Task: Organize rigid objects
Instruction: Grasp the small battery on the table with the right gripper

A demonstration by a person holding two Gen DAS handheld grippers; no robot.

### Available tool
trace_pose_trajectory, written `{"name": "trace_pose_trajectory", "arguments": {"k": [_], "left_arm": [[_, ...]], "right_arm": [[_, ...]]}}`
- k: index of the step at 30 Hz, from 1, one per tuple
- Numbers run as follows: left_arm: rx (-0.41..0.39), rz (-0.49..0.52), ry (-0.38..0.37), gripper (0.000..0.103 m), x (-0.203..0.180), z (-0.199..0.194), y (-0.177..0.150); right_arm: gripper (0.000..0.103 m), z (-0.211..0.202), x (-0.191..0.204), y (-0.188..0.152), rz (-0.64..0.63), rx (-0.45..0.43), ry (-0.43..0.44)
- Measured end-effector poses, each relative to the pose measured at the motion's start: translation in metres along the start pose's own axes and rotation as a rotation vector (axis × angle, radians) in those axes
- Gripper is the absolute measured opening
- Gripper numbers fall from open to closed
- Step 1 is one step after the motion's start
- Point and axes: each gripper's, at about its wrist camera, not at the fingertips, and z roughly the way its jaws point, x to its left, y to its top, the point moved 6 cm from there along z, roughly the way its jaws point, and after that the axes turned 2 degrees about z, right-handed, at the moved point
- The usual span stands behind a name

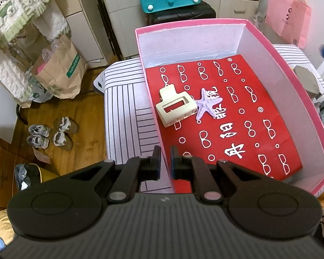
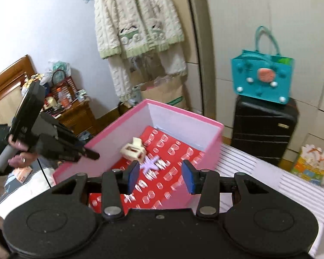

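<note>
pink box (image 1: 308,99) already holds clip (image 1: 176,108) and starfish (image 1: 206,105); left gripper (image 1: 165,161) nearly clenched (empty), right gripper (image 2: 161,177) released; fetch another object.

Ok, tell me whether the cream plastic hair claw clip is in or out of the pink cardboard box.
In. The cream plastic hair claw clip lies on the red paper lining inside the pink cardboard box, touching a purple starfish.

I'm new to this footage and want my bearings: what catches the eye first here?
The open pink cardboard box on the striped bed, lined with a red sheet printed with white glasses. On that sheet a cream plastic hair claw clip lies touching a lilac starfish ornament. The right hand-held gripper hangs open over the box; the left hand-held gripper is nearly closed, empty.
</note>
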Motion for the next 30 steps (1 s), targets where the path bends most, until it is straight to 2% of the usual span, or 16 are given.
{"name": "trace_pose_trajectory", "arguments": {"k": [4,9,17,22,26,28,29,30], "left_arm": [[-0.006,-0.003,0.006,0.008,0.000,0.000,-0.001],[-0.013,0.001,0.012,0.008,-0.002,-0.001,-0.001],[-0.014,0.004,0.016,0.008,-0.001,-0.001,-0.001],[0.024,0.043,0.034,0.008,-0.006,0.001,-0.001],[0.034,0.045,0.036,0.008,-0.006,0.001,-0.001],[0.034,0.039,0.032,0.008,-0.006,0.001,-0.001],[0.035,0.035,0.030,0.008,-0.006,0.001,-0.001],[0.036,0.034,0.030,0.008,-0.007,0.001,-0.002]], "right_arm": [[0.050,-0.023,-0.012,-0.033,0.027,0.018,-0.063],[0.051,-0.033,-0.026,-0.079,0.080,0.107,-0.137],[0.051,-0.017,-0.035,-0.152,0.194,0.221,-0.170],[0.050,-0.001,-0.028,-0.179,0.171,0.284,-0.194],[0.039,0.011,-0.024,-0.186,0.112,0.304,-0.242],[0.029,0.015,-0.025,-0.183,0.081,0.296,-0.271],[0.013,0.015,-0.024,-0.183,0.072,0.292,-0.274],[0.011,0.015,-0.025,-0.182,0.074,0.293,-0.267]]}}
